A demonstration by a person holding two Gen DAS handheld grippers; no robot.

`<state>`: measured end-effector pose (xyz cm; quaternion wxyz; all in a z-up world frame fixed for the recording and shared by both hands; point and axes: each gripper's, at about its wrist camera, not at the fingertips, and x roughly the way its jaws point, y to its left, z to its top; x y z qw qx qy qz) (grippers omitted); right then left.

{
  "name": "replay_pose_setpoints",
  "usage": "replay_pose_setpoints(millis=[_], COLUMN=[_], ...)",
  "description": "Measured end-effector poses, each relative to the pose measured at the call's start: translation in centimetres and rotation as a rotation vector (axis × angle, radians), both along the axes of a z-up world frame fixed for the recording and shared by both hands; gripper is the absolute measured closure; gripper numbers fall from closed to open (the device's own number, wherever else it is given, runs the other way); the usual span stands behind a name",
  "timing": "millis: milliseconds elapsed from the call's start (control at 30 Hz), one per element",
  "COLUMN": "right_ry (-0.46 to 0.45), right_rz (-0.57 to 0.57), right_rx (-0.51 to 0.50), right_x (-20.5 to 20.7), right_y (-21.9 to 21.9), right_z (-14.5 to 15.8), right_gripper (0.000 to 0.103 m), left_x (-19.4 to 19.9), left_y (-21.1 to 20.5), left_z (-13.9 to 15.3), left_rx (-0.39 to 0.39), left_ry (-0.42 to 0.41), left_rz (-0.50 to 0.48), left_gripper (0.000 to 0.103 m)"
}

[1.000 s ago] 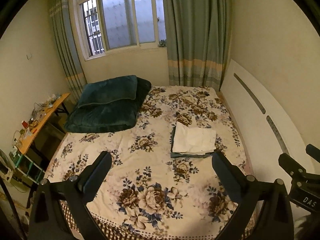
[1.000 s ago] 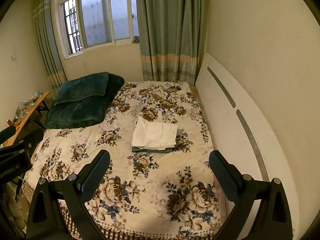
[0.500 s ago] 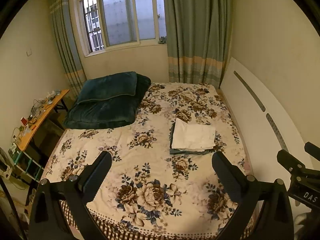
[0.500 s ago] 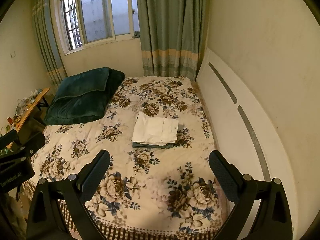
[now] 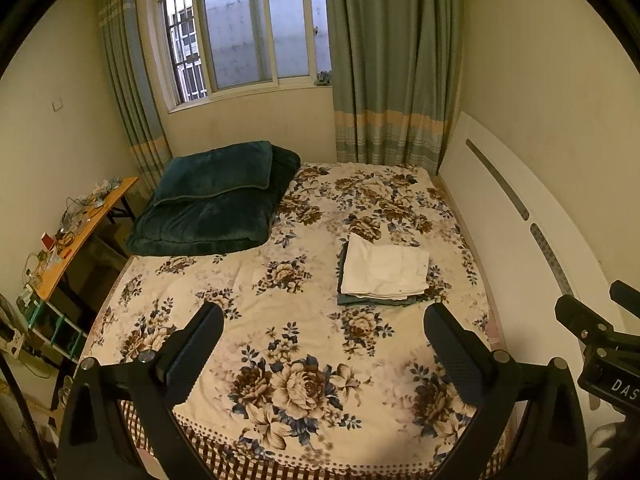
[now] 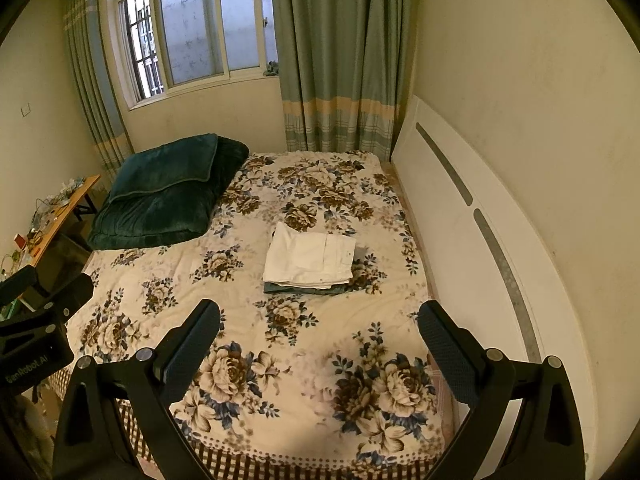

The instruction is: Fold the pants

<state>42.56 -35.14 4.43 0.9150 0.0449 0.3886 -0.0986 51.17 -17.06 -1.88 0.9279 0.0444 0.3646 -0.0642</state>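
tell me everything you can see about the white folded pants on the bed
The white pants are folded into a flat, roughly rectangular stack of several layers, in plain off-white woven-looking cloth with a small dark dot, perhaps a button, near the right edge. They lie on top of a darker grey-green folded garment whose edges peek out beneath, on the floral bedspread, toward the white headboard side. Neither gripper touches them; both are held back near the bed's foot, jaws wide open.

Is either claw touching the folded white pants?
Apart. Both wrist views show bare floral bedspread between the open left claw, right claw and the folded white pants.
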Motion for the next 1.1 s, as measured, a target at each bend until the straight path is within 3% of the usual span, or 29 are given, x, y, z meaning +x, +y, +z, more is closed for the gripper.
replay_pose_setpoints(millis=[467, 1100], right_ry=[-0.006, -0.022], right_rz=[-0.005, 0.007], right_rx=[0.022, 0.025], right_x=[-2.3, -2.2], right_y=[0.0, 1.2], right_z=[-1.2, -0.7], right_gripper=[0.002, 0.002], left_x=[0.1, -1.5], left_y=[-0.2, 0.2], left_z=[0.1, 0.8], left_rx=[-0.002, 0.005], left_ry=[-0.002, -0.02], left_rz=[-0.001, 0.041], left_gripper=[0.0, 0.0])
